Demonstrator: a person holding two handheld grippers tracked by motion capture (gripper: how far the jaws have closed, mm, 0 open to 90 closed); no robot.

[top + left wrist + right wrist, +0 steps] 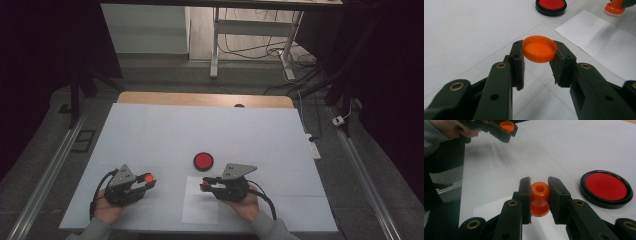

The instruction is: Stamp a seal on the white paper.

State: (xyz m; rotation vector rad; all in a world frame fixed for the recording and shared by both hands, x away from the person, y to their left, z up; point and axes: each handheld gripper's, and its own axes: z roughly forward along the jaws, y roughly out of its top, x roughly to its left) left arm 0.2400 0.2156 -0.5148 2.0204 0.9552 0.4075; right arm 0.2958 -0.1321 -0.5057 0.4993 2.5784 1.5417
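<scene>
My left gripper (pixel 148 179) (pixel 539 58) is shut on a shallow orange cap (pixel 539 48), held just above the white table (pixel 150 135) at the front left. My right gripper (pixel 204 185) (pixel 539 195) is shut on an orange stamp (pixel 539 198) with a round knob and a flared base, held over a white sheet of paper (pixel 199 206). The stamp (pixel 615 6) also shows at the top right of the left gripper view. In the right gripper view the left gripper with the orange cap (pixel 507 125) is at the top left.
A round black pad with a red top (pixel 203 160) (pixel 551 5) (pixel 606 187) lies on the table just beyond the paper, between the two grippers. Bare table surface stretches behind it. Desk legs and cables (pixel 250 47) stand on the floor beyond the far edge.
</scene>
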